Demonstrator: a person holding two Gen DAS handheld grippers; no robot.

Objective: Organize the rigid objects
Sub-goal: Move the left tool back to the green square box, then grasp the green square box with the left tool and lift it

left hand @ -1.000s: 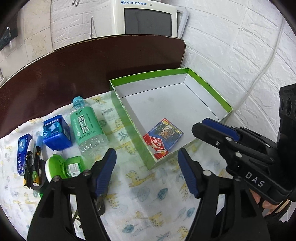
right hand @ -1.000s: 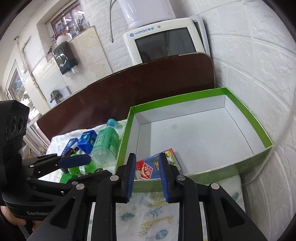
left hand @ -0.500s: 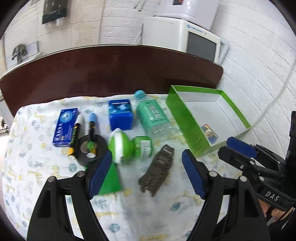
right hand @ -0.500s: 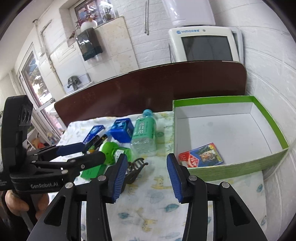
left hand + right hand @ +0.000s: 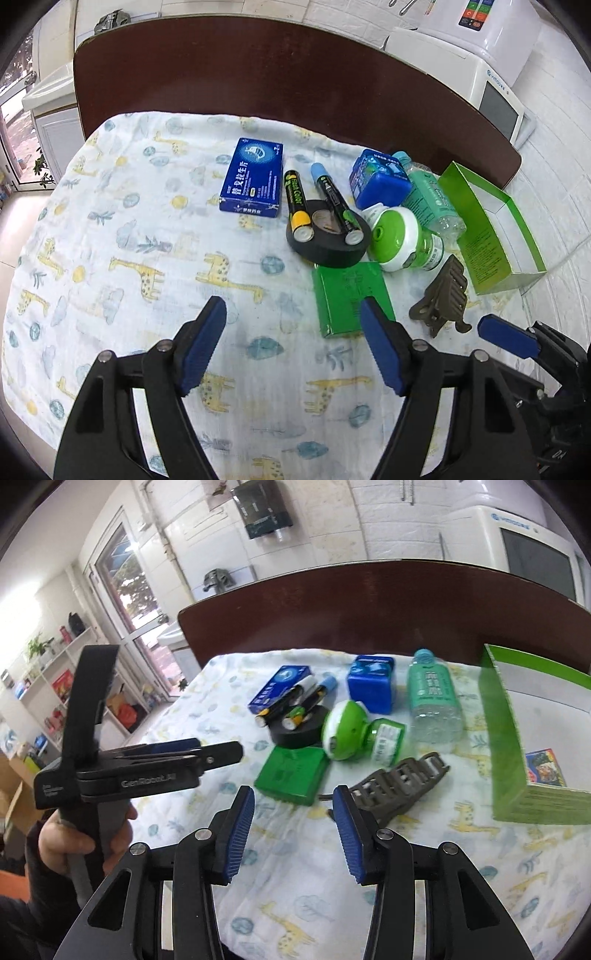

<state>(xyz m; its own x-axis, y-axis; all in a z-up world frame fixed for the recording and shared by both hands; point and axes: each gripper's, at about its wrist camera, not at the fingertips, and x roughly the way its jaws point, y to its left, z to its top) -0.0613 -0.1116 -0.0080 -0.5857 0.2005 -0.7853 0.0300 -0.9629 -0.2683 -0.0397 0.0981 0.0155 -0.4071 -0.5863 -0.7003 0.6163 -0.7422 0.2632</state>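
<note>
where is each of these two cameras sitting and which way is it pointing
Left wrist: rides the left gripper, looking forward and down over the giraffe cloth at the clutter; its own open jaws show, plus the right gripper's blue tip at right.
Right wrist: rides the right gripper, facing the headboard; its open jaws, the left gripper and the left hand show.
Shared: green box, hair clip, tape roll.

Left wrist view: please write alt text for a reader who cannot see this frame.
The open left gripper hovers empty above a giraffe-print cloth. Ahead lie a blue box, two markers resting across a black tape roll, a flat green box, a dark hair claw and an open green tray. The right gripper shows at the right edge.
</note>
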